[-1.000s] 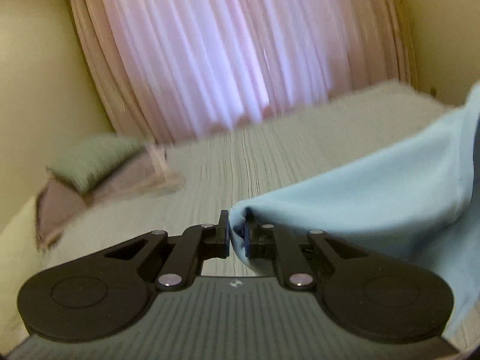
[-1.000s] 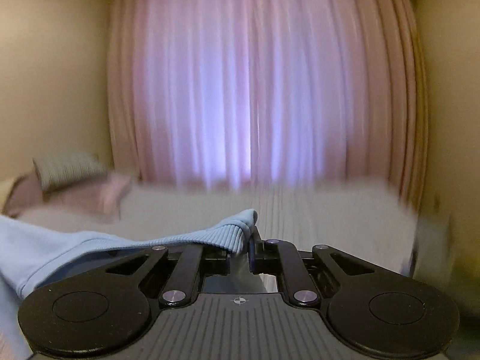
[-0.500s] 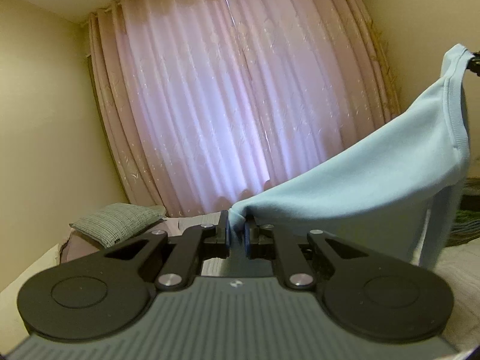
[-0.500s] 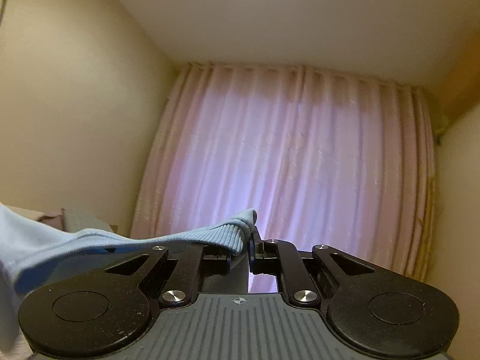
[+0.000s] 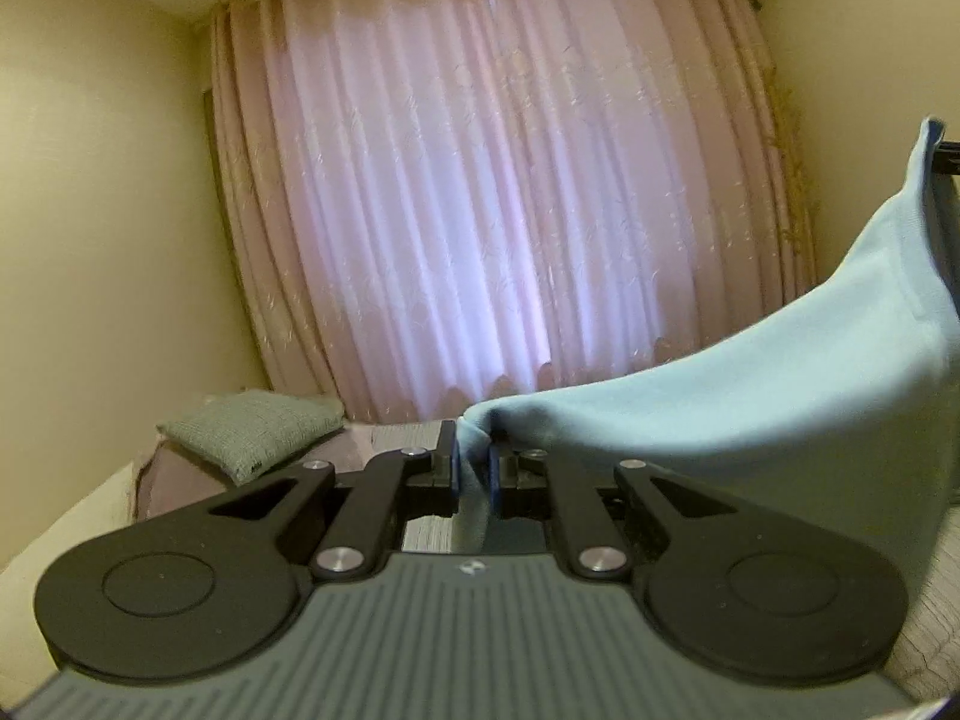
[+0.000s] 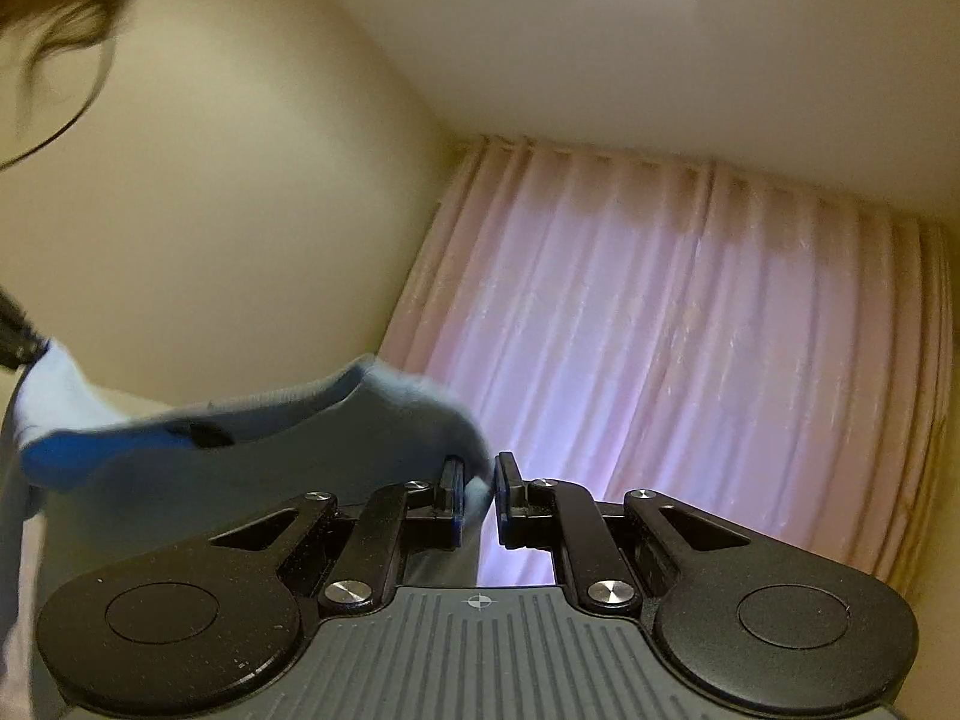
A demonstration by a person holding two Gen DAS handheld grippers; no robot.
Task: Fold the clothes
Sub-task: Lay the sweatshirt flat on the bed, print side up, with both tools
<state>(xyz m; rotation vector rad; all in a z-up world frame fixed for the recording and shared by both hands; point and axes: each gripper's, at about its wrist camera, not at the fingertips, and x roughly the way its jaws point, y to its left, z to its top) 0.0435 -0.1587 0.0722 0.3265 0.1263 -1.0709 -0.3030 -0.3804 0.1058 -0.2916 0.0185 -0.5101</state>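
Observation:
A light blue garment (image 5: pixel 750 414) hangs in the air, stretched between both grippers. My left gripper (image 5: pixel 474 468) is shut on one edge of it; the cloth rises to the right, where the other gripper's black tip (image 5: pixel 948 159) holds its top corner. In the right wrist view the right gripper (image 6: pixel 477 492) is shut on a ribbed edge of the garment (image 6: pixel 270 420), which sags away to the left. That view tilts up toward wall and ceiling. The lower part of the garment is hidden.
A bed with a striped grey cover (image 5: pixel 408 435) lies below, with a grey-green pillow (image 5: pixel 258 426) on a mauve one at the left. Pink curtains (image 5: pixel 510 210) fill the far wall. A person's hair (image 6: pixel 54 6) shows at the top left of the right wrist view.
Both grippers have lifted the garment from near the bed up into the air. The right gripper has tilted further upward, so ceiling and a person's hair now show.

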